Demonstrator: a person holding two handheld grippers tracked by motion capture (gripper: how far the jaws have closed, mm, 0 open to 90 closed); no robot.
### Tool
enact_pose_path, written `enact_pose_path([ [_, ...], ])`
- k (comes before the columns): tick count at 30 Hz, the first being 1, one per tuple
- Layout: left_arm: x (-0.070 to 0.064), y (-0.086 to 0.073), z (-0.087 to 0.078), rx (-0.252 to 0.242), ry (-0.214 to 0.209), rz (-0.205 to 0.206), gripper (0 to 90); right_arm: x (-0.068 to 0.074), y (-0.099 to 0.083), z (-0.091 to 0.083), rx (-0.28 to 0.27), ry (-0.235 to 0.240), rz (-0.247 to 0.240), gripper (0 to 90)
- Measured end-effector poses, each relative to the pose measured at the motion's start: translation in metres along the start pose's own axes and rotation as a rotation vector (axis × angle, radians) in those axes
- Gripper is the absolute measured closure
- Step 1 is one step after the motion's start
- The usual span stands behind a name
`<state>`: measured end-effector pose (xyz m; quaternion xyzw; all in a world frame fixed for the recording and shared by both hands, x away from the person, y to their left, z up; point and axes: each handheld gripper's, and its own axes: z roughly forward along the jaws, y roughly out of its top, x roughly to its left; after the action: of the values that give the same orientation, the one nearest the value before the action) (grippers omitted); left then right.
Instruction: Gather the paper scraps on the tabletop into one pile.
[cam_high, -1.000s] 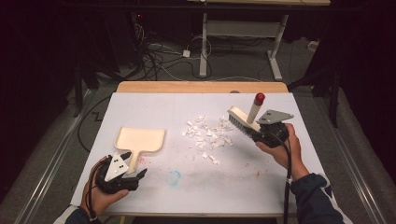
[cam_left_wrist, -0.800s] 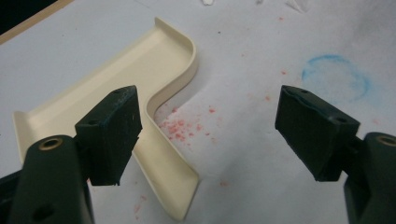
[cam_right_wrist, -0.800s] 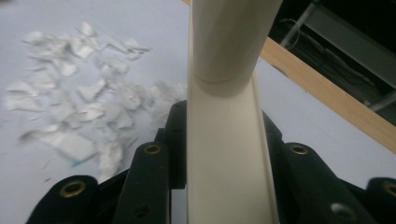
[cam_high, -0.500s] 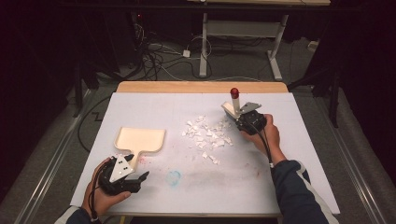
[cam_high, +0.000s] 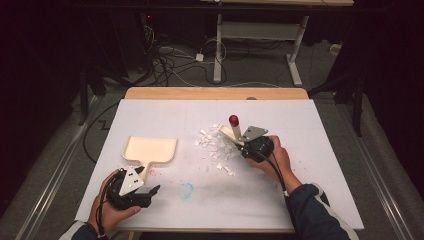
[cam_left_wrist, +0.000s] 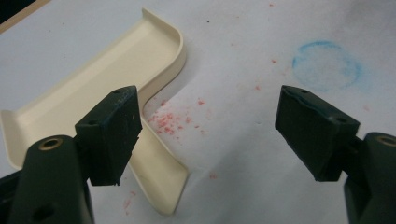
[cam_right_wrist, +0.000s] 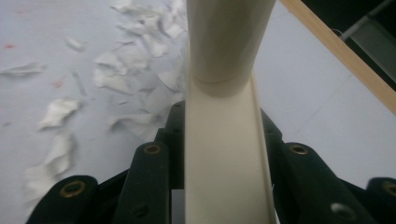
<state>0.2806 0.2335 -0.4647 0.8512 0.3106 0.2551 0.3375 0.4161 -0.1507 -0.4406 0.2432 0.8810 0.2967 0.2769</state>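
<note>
A cream dustpan (cam_high: 150, 149) lies flat at the table's left, its handle pointing toward me. My left gripper (cam_high: 151, 191) rests just right of that handle, open and holding nothing. In the left gripper view the dustpan (cam_left_wrist: 107, 70) lies beyond the left jaw of my left gripper (cam_left_wrist: 210, 121). My right gripper (cam_high: 245, 149) is shut on a cream brush (cam_high: 231, 132) with a red-tipped handle. The brush head sits at the right edge of a pile of white paper scraps (cam_high: 215, 147). The right gripper view has the brush (cam_right_wrist: 224, 140) running up between the jaws, scraps (cam_right_wrist: 126, 60) to its left.
White paper covers the table (cam_high: 310, 190), which has a wooden far edge (cam_high: 215, 93). A blue chalk ring (cam_high: 186, 190) and red specks (cam_left_wrist: 170, 121) mark the sheet near the dustpan handle. Cables and desk legs lie on the floor beyond.
My right gripper has carried the brush leftward and closer to me, turning it more upright, into the right side of the scraps. The left gripper has barely shifted.
</note>
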Motion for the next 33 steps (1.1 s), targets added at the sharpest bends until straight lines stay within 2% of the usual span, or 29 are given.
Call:
enact_pose_path([
  [4,-0.001,0.000,0.000,-0.001,0.000,-0.002,21.8,0.008,0.000,-0.013,-0.014,0.045,-0.020,67.5],
  [8,-0.002,0.001,0.000,0.004,0.003,0.007,21.8,0.010,0.002,-0.020,-0.034,0.040,-0.028,67.5],
  [14,-0.004,0.003,-0.001,-0.001,0.004,0.004,21.2,-0.003,0.010,-0.031,-0.070,0.025,0.011,67.5],
  [18,-0.003,0.002,-0.001,-0.002,0.001,0.006,21.2,-0.015,0.020,-0.030,-0.081,0.002,0.015,67.4],
  [20,-0.004,0.003,-0.002,-0.007,0.001,0.008,21.2,-0.023,0.025,-0.026,-0.083,0.000,0.026,67.5],
  [22,-0.004,0.003,-0.002,-0.007,-0.001,0.013,21.2,-0.030,0.031,-0.018,-0.083,-0.020,0.024,67.5],
  [27,-0.005,0.003,-0.002,-0.009,-0.002,0.015,21.2,-0.046,0.045,0.015,-0.063,-0.076,0.030,67.6],
  [30,-0.004,0.003,-0.002,-0.010,-0.006,0.014,21.2,-0.050,0.049,0.036,-0.049,-0.113,0.012,67.5],
  [33,-0.003,0.002,-0.001,-0.009,-0.011,0.007,21.2,-0.050,0.052,0.053,-0.046,-0.134,0.022,67.6],
])
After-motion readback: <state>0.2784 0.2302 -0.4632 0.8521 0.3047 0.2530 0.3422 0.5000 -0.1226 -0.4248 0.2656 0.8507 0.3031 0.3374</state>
